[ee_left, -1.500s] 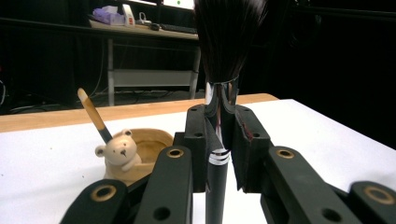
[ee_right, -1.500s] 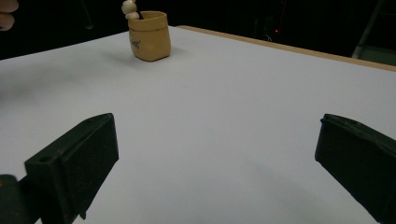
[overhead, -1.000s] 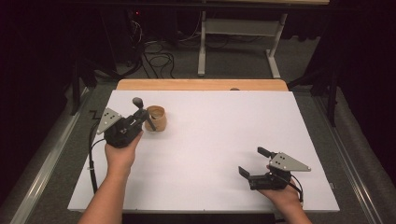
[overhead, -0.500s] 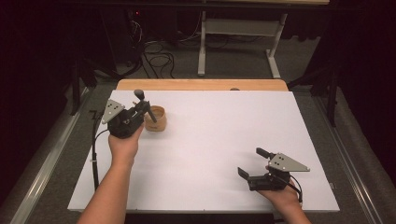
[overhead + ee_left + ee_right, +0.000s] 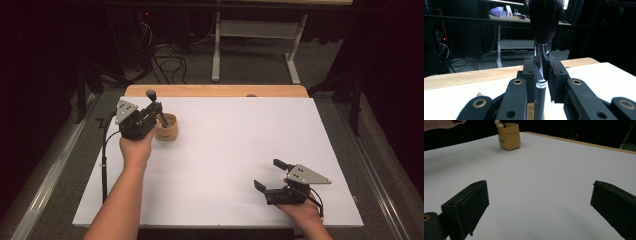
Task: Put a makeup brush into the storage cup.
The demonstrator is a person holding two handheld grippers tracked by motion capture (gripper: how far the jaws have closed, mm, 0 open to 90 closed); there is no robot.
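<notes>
Nearest the person's edge of the white table (image 5: 225, 165), the right gripper (image 5: 272, 176) rests low near the right front corner, held in the right hand (image 5: 302, 210). Its jaws stand wide apart with nothing between them; in the right gripper view there is just bare tabletop between the two black pads.

Farther across, toward the left rear, the left hand (image 5: 136, 147) holds the left gripper (image 5: 155, 107) raised above the surface. Its jaws are clenched on a makeup brush (image 5: 541, 62). The left gripper view shows the pads pressing the shiny metal ferrule and black handle, dark bristles fanning upward, handle running down past the jaws. In the high view the brush tilts, bristle end up and away.

Just beside and under that gripper sits a small tan cup (image 5: 166, 127), upright on the white surface. The brush handle points down toward its mouth; whether the tip touches the cup I cannot tell.

Beyond the white sheet a strip of wooden table edge (image 5: 215, 90) shows, then grey floor with cables and a desk frame (image 5: 252, 30).
</notes>
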